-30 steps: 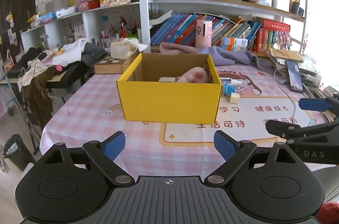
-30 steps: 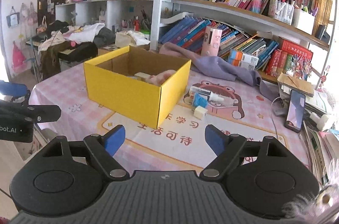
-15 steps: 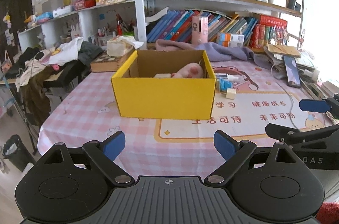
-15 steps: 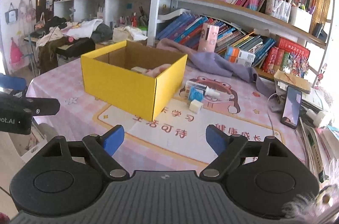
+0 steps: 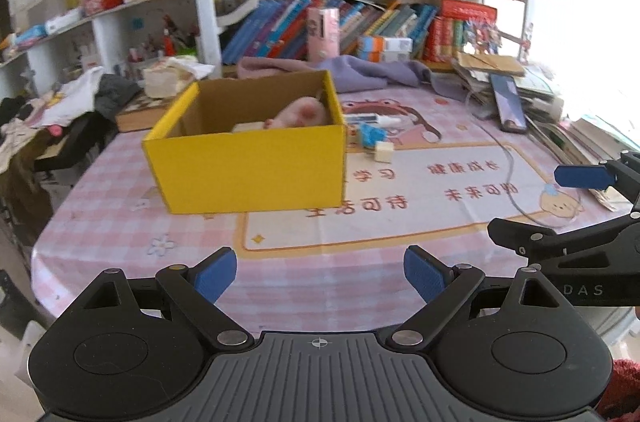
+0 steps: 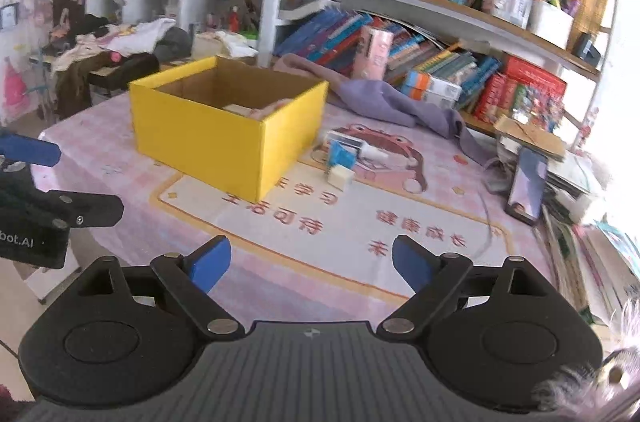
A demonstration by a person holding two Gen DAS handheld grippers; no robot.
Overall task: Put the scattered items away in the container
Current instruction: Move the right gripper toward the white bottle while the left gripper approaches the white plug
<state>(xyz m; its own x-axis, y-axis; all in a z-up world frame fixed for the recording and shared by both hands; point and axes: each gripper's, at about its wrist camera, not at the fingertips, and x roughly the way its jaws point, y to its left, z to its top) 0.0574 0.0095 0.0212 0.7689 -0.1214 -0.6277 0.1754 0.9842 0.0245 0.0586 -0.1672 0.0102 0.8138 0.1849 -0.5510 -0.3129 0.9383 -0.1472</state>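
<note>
A yellow cardboard box (image 5: 256,170) (image 6: 208,146) stands on the pink table. Inside it lie a pink plush toy (image 5: 300,112) and a pale block (image 5: 248,127). To the right of the box lie a white tube (image 5: 374,119) (image 6: 360,147), a blue packet (image 5: 372,134) (image 6: 341,155) and a cream cube (image 5: 384,152) (image 6: 341,178). My left gripper (image 5: 320,272) is open and empty over the near table edge. My right gripper (image 6: 312,260) is open and empty, also near the front edge. Each gripper shows at the side of the other's view.
A purple cloth (image 6: 400,102) lies behind the box. A phone (image 6: 526,184) and stacked papers (image 5: 560,110) sit at the right edge. A bookshelf (image 6: 440,14) runs along the back. Clothes lie piled on a piano (image 6: 100,62) at the left.
Both grippers have pulled back and risen a little from the box, so the table looks farther. They stay open and empty.
</note>
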